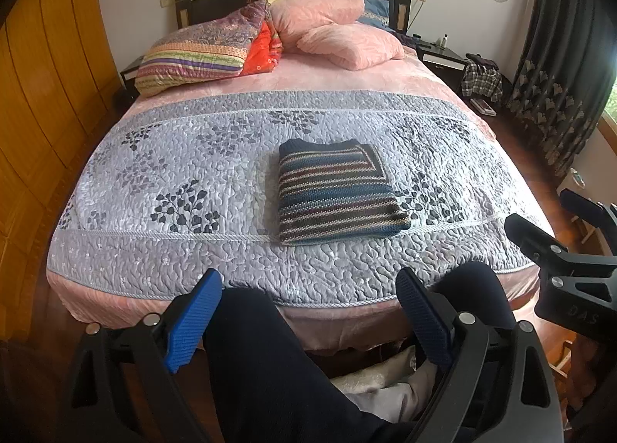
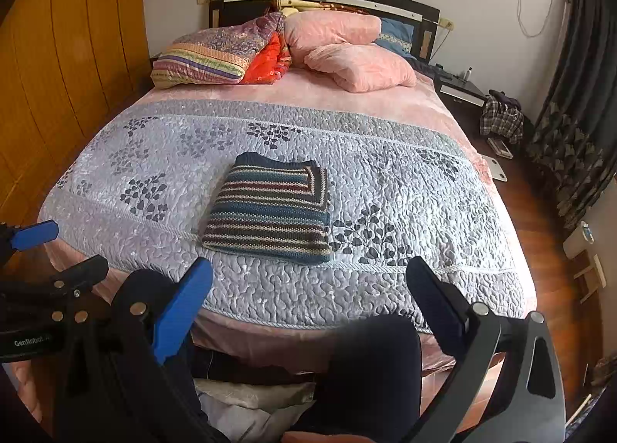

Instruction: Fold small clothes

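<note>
Left gripper [image 1: 308,311], black frame with blue ribbed pads, jaws spread wide, nothing between them; held low off the foot of the bed, over the person's dark-trousered knees [image 1: 270,358]. Right gripper [image 2: 308,300], same build, also wide apart and empty, alongside the left one; each shows at the edge of the other's view. Neither touches any cloth. Ahead on the grey quilted bedspread with a dark leaf print [image 1: 185,157] lies the task item: a striped knitted sweater in navy, teal, maroon and cream [image 1: 335,192], already folded into a compact, squared-off rectangle, lying flat near the foot end, roughly centred, well apart from both grippers. Edges look tidy, no sleeve hanging out. Judgement: this piece is done and both grippers are clear of it. No other loose small clothes visible on the spread; pink pillows [image 1: 347,38] and a multicoloured striped quilt bundle [image 1: 200,53] at the headboard. A pale bundle sits on the floor below the knees, cannot tell what.
</note>
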`<state>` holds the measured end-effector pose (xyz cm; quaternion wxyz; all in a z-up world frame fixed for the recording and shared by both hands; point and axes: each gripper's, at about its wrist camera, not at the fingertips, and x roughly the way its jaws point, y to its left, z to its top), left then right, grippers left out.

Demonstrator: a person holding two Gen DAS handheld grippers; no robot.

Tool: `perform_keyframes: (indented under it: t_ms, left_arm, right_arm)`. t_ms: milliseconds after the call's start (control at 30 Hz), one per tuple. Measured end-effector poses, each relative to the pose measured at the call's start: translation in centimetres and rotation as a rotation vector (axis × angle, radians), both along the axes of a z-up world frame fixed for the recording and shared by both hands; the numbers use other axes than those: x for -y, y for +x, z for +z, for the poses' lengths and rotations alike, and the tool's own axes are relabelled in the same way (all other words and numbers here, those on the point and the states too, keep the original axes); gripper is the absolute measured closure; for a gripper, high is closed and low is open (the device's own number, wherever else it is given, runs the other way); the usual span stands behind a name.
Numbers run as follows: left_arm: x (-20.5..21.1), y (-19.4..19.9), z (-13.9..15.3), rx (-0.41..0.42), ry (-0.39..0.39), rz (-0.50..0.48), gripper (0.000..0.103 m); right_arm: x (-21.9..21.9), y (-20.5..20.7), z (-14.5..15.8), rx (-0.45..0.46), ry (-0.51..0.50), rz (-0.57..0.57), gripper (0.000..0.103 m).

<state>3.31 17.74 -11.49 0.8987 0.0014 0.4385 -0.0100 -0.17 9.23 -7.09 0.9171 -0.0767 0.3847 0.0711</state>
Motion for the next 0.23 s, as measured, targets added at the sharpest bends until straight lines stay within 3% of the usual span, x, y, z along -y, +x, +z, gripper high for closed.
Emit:
perform_keyframes:
  t_ms: [233]
  left_arm:
    - [-0.13,-0.03,-0.24,-0.001,0.000,0.003,0.011]
  right_arm:
    - [-0.01,-0.21,-0.08,0.004,0.005,-0.001,0.003]
